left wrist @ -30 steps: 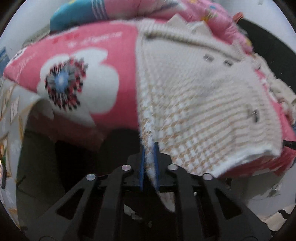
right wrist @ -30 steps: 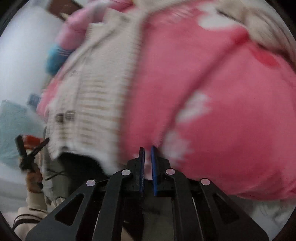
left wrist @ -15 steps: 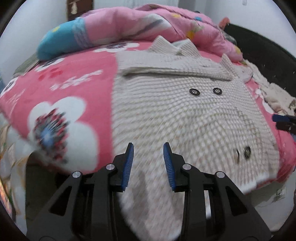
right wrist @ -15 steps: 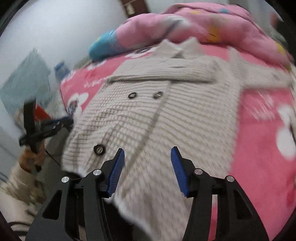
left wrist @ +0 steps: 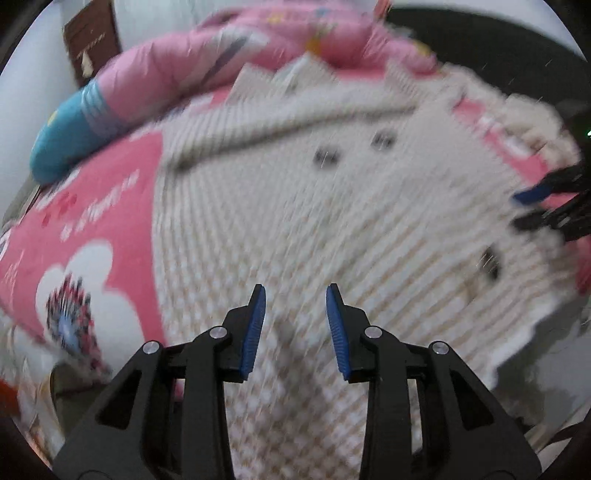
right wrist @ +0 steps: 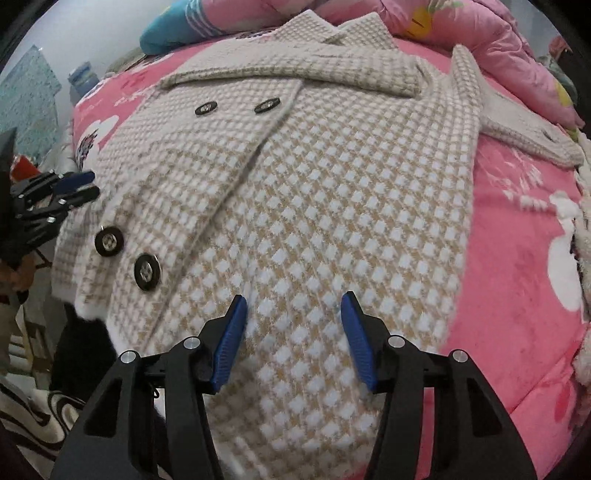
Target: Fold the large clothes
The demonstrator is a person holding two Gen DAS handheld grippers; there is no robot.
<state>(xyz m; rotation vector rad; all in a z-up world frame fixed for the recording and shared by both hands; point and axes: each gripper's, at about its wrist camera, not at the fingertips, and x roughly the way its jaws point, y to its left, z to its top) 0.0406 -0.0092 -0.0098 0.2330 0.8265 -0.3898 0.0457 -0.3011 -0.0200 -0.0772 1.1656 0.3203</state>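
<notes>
Both sets of tongs hang over the near hem of the coat with their jaws spread and nothing between them: the right tongs above the hem's middle, the left tongs toward the buttoned edge. The coat lies front-up on the bed, hem nearest, collar far. The step in hand looks like choosing the first fold. To do it well, I would pinch the thick hem at two well-separated spots, take both layers into each bite, and lift evenly so the heavy cloth does not sag in the middle (the loose sleeve probably wants tucking across first).

The fabric is a plush, woolly houndstooth in beige and white, with a soft fuzzy border at the hem. Two large dark round buttons sit near the hem, two smaller ones higher up. Beyond them one sleeve trails out to the right and a broad flat collar folds across. Farthest, a puffy pink quilt bunches against the wall.
</notes>
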